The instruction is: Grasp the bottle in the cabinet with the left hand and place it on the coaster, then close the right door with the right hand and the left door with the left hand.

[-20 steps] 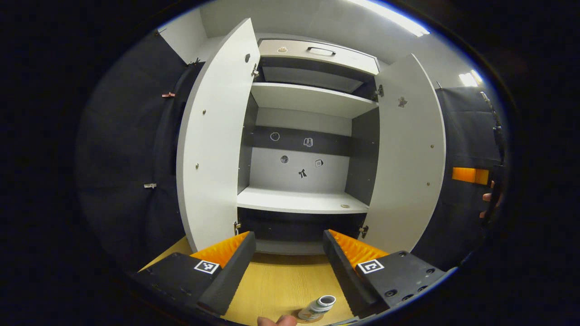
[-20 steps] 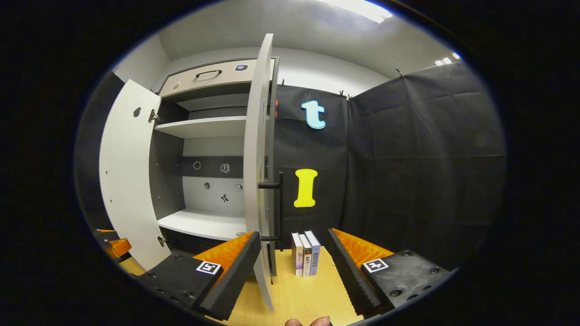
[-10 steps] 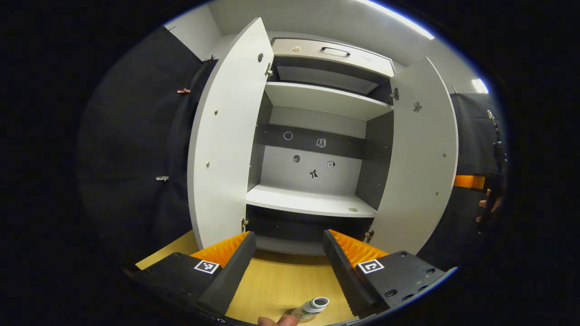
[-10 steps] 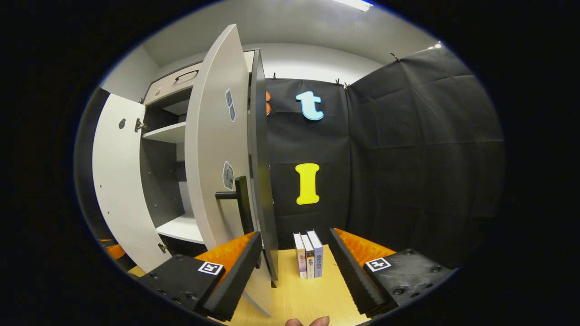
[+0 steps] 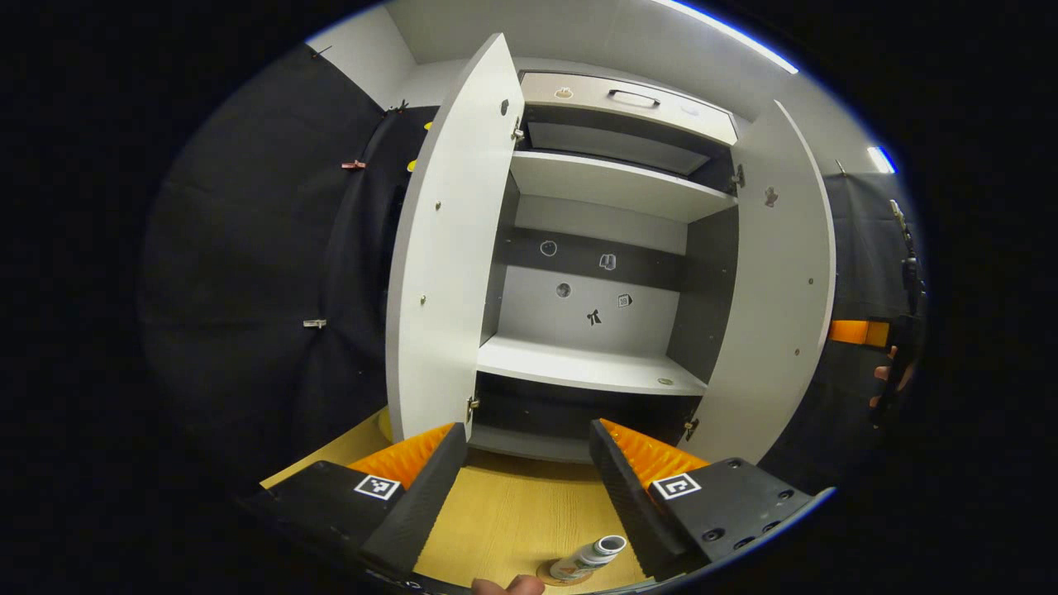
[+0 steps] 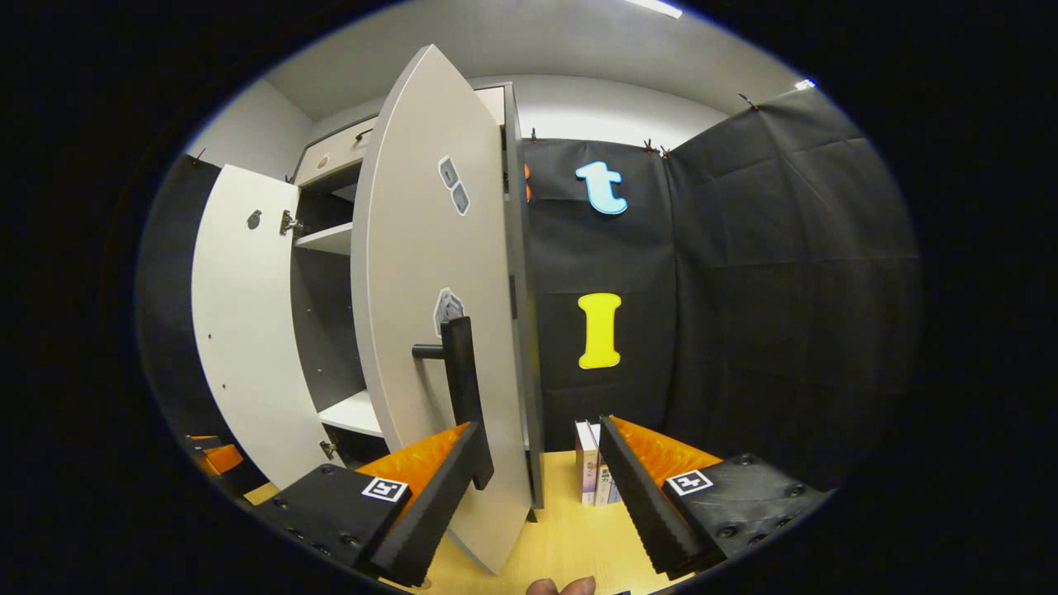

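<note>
A small white bottle (image 5: 588, 560) stands on a round coaster (image 5: 552, 575) on the wooden table, just below my left gripper (image 5: 525, 487), which is open and holds nothing. The white cabinet (image 5: 591, 372) faces it, its left door (image 5: 446, 248) wide open. In the right gripper view the right door (image 6: 413, 330) is partly swung in and shows its outer face and black bar handle (image 6: 463, 388). My right gripper (image 6: 537, 496) is open, with the door's lower edge between its fingers and the handle by the left finger. Whether it touches the door I cannot tell.
Three books (image 6: 595, 467) stand upright on the table (image 6: 562, 545) beside the cabinet's right side. The cabinet's middle shelf (image 5: 579, 372) carries only a small round mark. The right gripper and a hand (image 5: 888, 376) appear past the right door's edge (image 5: 777, 314).
The right door has swung inward from edge-on to showing its outer face, and my right gripper has come closer to its handle. The left gripper drifted slightly; the bottle stays on the coaster.
</note>
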